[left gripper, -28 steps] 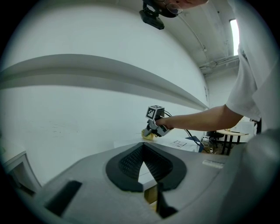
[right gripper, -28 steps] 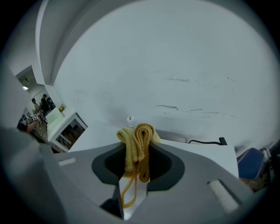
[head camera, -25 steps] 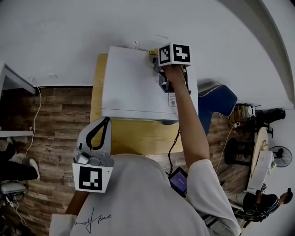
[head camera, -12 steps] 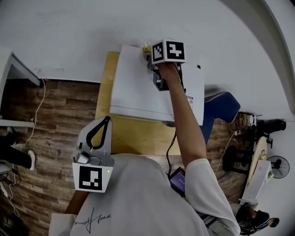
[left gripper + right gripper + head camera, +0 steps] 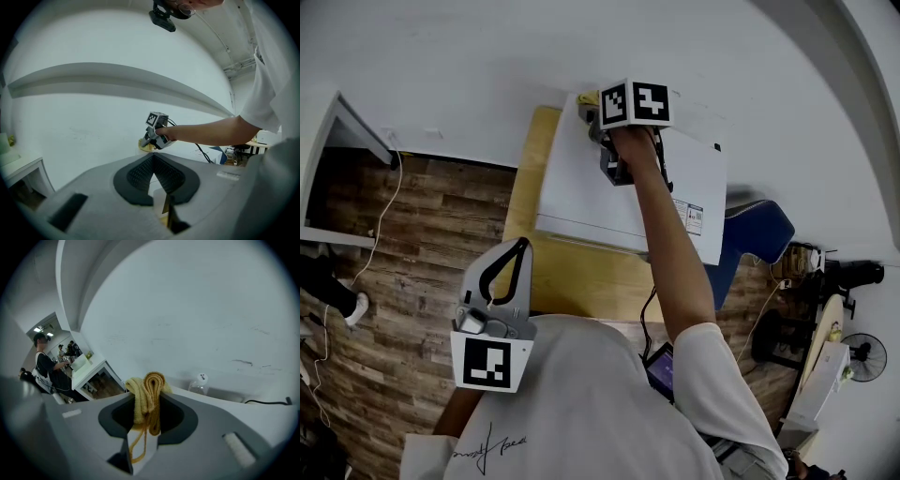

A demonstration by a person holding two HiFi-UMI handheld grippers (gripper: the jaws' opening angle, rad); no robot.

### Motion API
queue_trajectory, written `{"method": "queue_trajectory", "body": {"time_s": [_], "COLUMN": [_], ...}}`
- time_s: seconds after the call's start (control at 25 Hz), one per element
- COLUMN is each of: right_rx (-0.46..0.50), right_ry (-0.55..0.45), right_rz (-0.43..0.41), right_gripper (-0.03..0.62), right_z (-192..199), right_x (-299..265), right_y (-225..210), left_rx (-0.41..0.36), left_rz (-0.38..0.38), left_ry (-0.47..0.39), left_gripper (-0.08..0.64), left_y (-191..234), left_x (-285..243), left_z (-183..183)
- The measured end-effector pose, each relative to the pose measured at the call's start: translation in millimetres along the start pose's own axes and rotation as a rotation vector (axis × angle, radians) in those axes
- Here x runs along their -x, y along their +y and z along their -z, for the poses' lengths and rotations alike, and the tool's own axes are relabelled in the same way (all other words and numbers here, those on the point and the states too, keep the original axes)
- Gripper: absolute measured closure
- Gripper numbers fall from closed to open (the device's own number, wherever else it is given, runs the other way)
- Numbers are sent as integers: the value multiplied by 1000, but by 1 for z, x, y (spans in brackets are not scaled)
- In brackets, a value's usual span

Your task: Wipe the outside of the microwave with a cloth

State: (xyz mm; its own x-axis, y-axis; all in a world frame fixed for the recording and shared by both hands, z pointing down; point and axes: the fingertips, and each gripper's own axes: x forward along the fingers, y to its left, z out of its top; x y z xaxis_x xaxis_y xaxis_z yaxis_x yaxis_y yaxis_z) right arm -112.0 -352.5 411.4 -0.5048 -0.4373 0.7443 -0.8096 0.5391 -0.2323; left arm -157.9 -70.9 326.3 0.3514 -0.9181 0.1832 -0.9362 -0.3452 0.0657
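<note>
The white microwave point(image 5: 600, 192) stands on a wooden table point(image 5: 581, 277) against the wall. My right gripper point(image 5: 595, 117), under its marker cube, reaches over the microwave's top to the back left corner. It is shut on a folded yellow cloth point(image 5: 587, 97), which the right gripper view shows bunched between the jaws as the cloth point(image 5: 147, 397). My left gripper point(image 5: 518, 248) is held low near the person's chest, away from the microwave, shut with nothing in it. From the left gripper view, the right gripper point(image 5: 152, 138) and cloth point(image 5: 144, 146) sit on the microwave's top point(image 5: 205, 151).
A blue chair point(image 5: 755, 234) stands right of the table. A white desk point(image 5: 337, 127) is at the far left over wood flooring. A small clear bottle point(image 5: 200, 383) and a black cable point(image 5: 267, 401) lie by the wall behind the microwave. People stand far off point(image 5: 44, 362).
My right gripper has slid the cloth leftward along the back of the microwave's top, toward its back left corner. The left gripper has stayed where it was.
</note>
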Motion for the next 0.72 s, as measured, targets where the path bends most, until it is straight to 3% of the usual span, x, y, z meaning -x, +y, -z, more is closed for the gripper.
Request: {"method": "queue_trajectory", "body": {"time_s": [0.16, 0.32, 0.72], "right_rx": [26, -55, -113], "right_ry": [3, -22, -77], "right_rz": [-74, -221, -173], "right_gripper": [477, 477, 477], "right_z": [1, 1, 23], "right_x": [-2, 13, 91], "right_y": [27, 43, -29], "left_rx": [8, 15, -29], "left_rz": [-5, 4, 95], "left_ry": [-6, -1, -5], "left_gripper": [568, 568, 568], "left_y": [-3, -8, -54], "left_x": [1, -1, -14], "left_z": [-3, -2, -6]}}
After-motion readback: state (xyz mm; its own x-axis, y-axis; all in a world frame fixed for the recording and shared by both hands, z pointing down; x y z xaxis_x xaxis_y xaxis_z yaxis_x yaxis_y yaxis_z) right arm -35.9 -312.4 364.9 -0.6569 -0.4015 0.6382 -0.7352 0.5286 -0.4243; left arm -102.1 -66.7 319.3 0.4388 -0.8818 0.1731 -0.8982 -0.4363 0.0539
